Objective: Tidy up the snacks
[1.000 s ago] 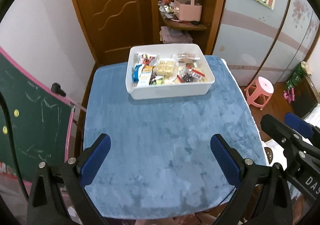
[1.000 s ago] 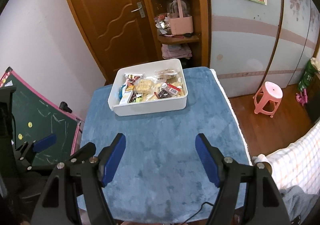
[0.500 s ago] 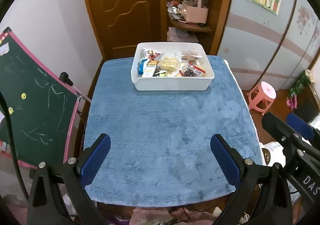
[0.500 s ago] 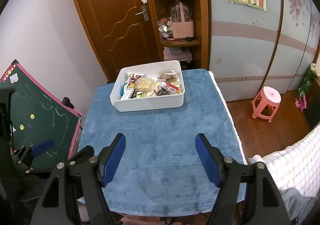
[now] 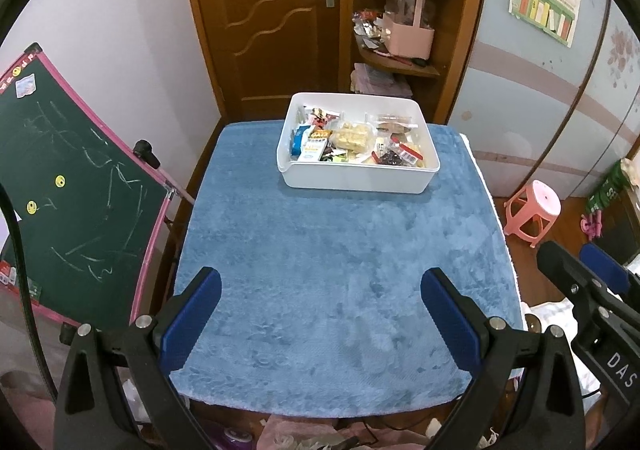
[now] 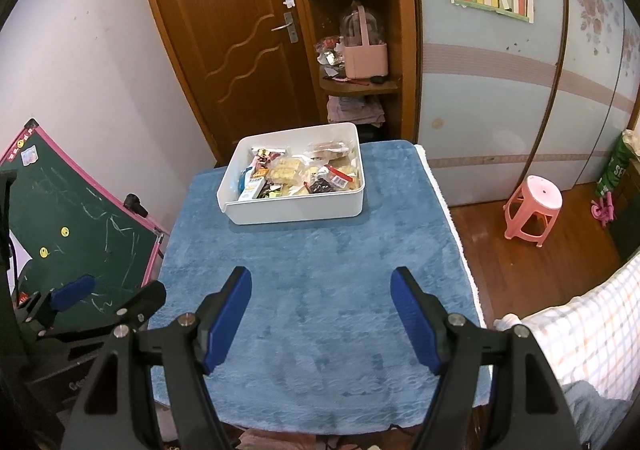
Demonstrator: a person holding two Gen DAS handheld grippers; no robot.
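A table covered by a blue plush cloth (image 5: 340,270) fills most of both views and serves as the landmark for everything else. Behind its far edge stands a brown wooden door (image 6: 224,37), and to the right of that door a corner shelf (image 6: 360,85) holds a pink basket (image 6: 365,59). Off the table's left side leans a green chalkboard with a pink frame (image 5: 68,185), marked with chalk scribbles. On the wooden floor to the table's right sits a pink plastic stool (image 6: 532,209), well apart from the cloth, and a checked fabric (image 6: 592,314) shows at the near right corner. On the far part of the table rests a white bin (image 5: 356,175), set slightly askew, with its back edge near the table's far edge. Inside it lies a jumble of snacks (image 5: 352,141): packets in blue, yellow, red and clear wrap, packed too close to tell apart. Above the near part of the table hover the left gripper (image 5: 320,314) and the right gripper (image 6: 320,314), side by side, both angled down at the cloth. Each has its blue-padded jaws spread wide with only bare cloth showing between them, and neither touches the bin or any snack.
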